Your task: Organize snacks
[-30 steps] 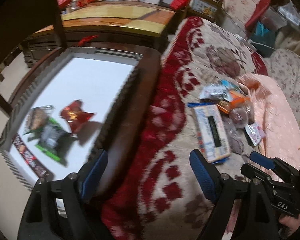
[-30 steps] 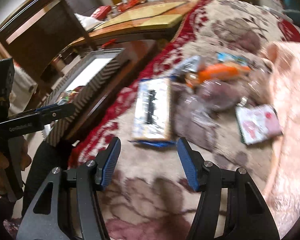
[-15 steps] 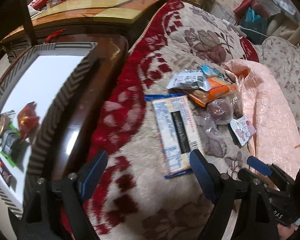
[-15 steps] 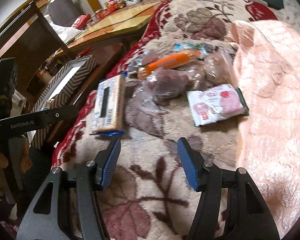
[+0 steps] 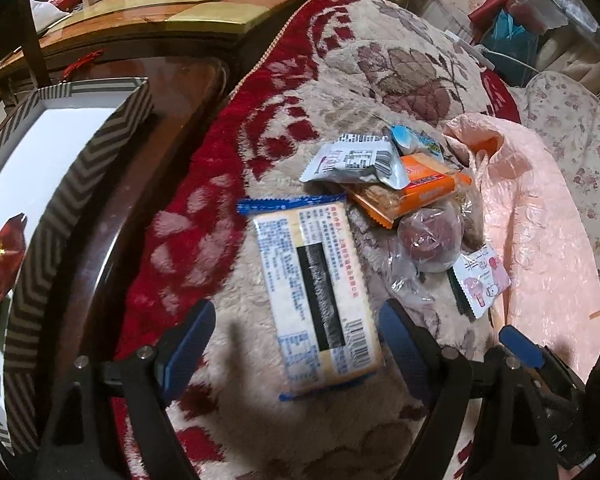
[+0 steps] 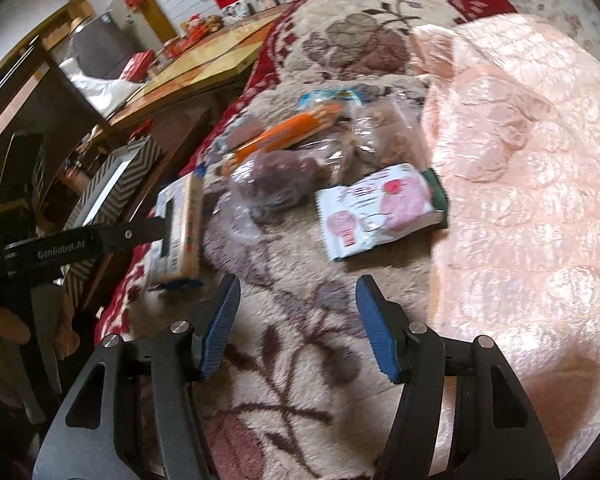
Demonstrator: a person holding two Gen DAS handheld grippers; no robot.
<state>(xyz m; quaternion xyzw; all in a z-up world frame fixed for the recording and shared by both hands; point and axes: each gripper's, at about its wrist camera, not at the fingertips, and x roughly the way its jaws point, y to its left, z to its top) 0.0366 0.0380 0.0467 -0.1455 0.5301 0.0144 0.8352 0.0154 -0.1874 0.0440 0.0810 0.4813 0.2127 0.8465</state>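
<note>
- The view from the left wrist has swung away from the striped box [image 5: 80, 184], which a second ago filled the middle of the picture and now sits at the 9 o'clock edge on the dark wooden bench [image 5: 140, 128]. The snacks already in it, a red packet [image 5: 8, 252] among them, show only as a sliver.
- The floral blanket [image 5: 360, 92] on the bed now takes up most of both views, so both hands have come over from the box side to the loose pile; this reads as the start of a fresh pick after an earlier drop-off.
- The long cracker pack [image 5: 320, 300] with blue ends has shifted from 3 o'clock to the centre of the left view, and it now lies between the fingers of the left gripper [image 5: 296, 344], label side up on the blanket.
- The left gripper stands wide apart and empty, no wider than a second ago; its pads are beside the pack without pressing on it. A close here looks like the natural next step.
- The right gripper [image 6: 298, 324] is empty too, with its jaws opening at this moment and only blanket between them.
- The pink-and-white sachet [image 6: 380, 212] has drifted toward the middle of the right view, now at 12 o'clock just ahead of the right gripper, likely its target.
- The remaining small items, an orange pack [image 5: 416, 188], a grey-white wrapper [image 5: 356, 164] and a clear bag with something purple [image 5: 428, 240], lie heaped together beyond, untouched.
</note>
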